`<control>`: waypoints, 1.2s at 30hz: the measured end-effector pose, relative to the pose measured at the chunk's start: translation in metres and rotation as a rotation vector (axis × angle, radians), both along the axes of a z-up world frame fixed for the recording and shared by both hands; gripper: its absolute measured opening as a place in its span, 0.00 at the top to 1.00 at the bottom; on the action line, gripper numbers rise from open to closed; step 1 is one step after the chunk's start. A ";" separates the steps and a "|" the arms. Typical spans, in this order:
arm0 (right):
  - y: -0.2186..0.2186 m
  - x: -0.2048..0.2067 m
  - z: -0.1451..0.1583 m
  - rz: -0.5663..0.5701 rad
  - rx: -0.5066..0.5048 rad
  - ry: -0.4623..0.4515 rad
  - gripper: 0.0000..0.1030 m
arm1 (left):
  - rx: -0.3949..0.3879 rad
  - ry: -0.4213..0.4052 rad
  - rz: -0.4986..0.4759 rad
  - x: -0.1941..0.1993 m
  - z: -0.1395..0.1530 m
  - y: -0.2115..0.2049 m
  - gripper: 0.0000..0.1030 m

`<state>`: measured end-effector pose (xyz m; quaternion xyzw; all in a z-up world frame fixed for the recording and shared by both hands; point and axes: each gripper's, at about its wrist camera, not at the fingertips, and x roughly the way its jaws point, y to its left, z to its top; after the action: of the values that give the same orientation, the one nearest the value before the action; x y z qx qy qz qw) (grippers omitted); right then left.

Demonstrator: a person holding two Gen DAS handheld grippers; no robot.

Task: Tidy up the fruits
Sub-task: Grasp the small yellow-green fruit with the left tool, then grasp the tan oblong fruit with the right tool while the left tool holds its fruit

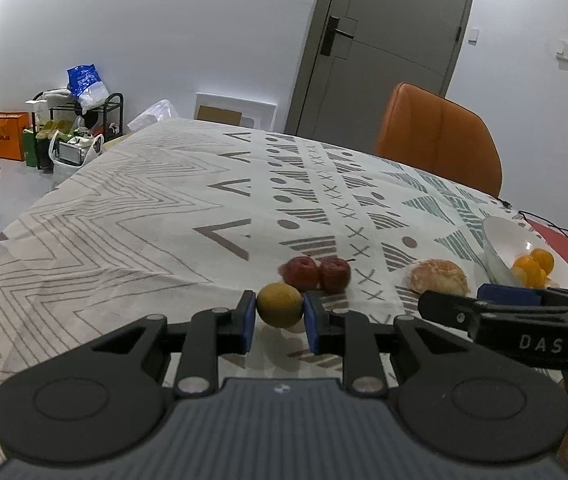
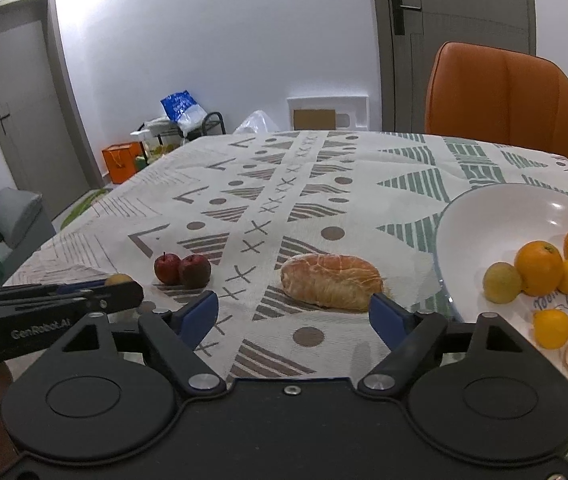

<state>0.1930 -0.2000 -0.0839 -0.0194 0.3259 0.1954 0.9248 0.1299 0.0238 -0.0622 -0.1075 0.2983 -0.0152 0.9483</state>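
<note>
Holding oranges, the white bowl sits tableside.

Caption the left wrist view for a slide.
Left tool shut on a yellow-green fruit, two red fruits just beyond on the patterned tablecloth.

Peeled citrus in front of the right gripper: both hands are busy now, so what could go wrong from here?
1. The peeled citrus looks soft; the right gripper, open around it, may crush or split it when it closes.
2. The left gripper pinches the round yellow-green fruit at its fingertips only; it could roll out.
3. The white bowl is already crowded on its near side, so added fruit may knock the oranges.
</note>
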 end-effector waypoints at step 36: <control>0.043 0.040 -0.012 -0.002 -0.076 0.012 0.33 | -0.057 -0.006 0.059 0.009 -0.003 0.046 0.77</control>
<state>0.2335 -0.1570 -0.0959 -0.0532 0.3385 0.1822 0.9216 0.1393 0.0699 -0.0649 -0.1433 0.2918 0.0038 0.9457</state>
